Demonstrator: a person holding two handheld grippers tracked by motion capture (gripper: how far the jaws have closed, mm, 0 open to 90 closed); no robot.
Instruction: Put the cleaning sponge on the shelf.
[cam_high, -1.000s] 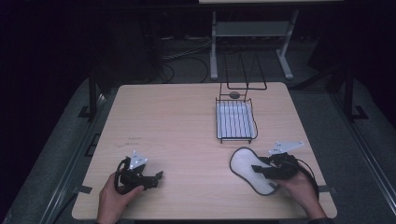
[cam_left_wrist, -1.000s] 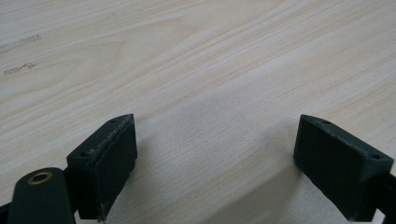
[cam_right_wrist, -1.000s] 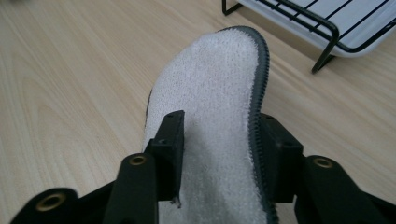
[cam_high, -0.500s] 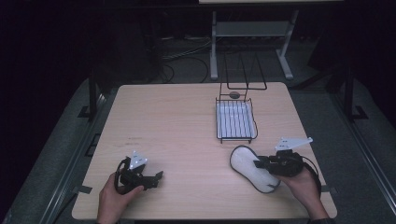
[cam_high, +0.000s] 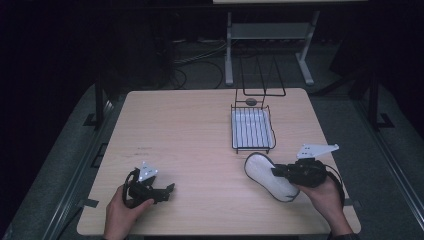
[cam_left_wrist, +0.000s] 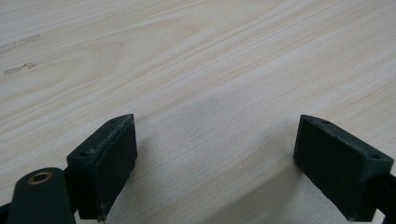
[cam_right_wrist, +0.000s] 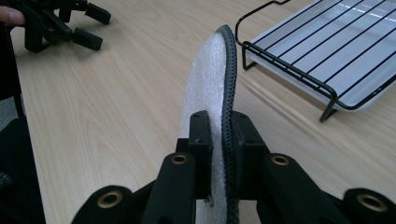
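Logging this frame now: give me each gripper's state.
Left gripper: open, empty, over bare table.
Right gripper: shut on the flat white insole with dark stitched rim.

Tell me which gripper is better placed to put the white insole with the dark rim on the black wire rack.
Probably the right gripper. Its jaws are shut on the white insole with the dark rim, close to the black wire rack. The left gripper is open, holds nothing, and is on the far side of the wooden table.

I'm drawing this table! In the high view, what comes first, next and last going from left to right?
Left claw → white insole → right claw, clamped on the insole. The wire rack sits farther back, above the insole, so it has no clear place.
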